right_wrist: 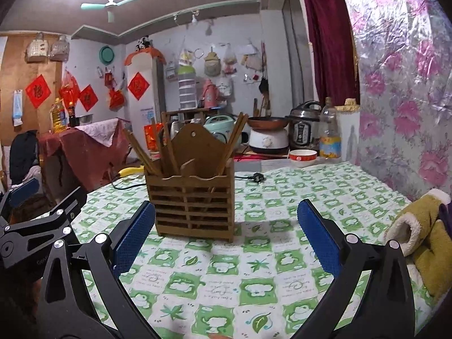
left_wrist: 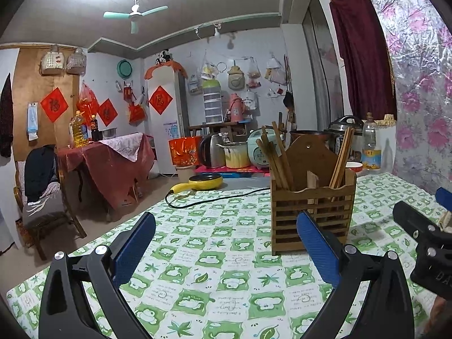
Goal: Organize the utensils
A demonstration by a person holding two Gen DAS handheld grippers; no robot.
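Note:
A slatted wooden utensil holder [left_wrist: 312, 217] stands upright on the table with the green-and-white checked cloth [left_wrist: 214, 257]. Several wooden chopsticks [left_wrist: 275, 158] stick out of its left and right compartments. It also shows in the right wrist view [right_wrist: 192, 206], with its chopsticks [right_wrist: 144, 155]. My left gripper [left_wrist: 226, 221] is open and empty, just left of and in front of the holder. My right gripper [right_wrist: 226, 212] is open and empty, in front of the holder. The right gripper's body [left_wrist: 423, 231] shows at the left view's right edge.
A black power cord [left_wrist: 214, 197] and plug [right_wrist: 255, 177] lie on the cloth behind the holder. A yellow pan [left_wrist: 202, 182], a red-rimmed bowl [right_wrist: 302, 156], a bottle [right_wrist: 329, 132] and cookers stand beyond. A yellow padded mitt [right_wrist: 423, 234] lies at the right.

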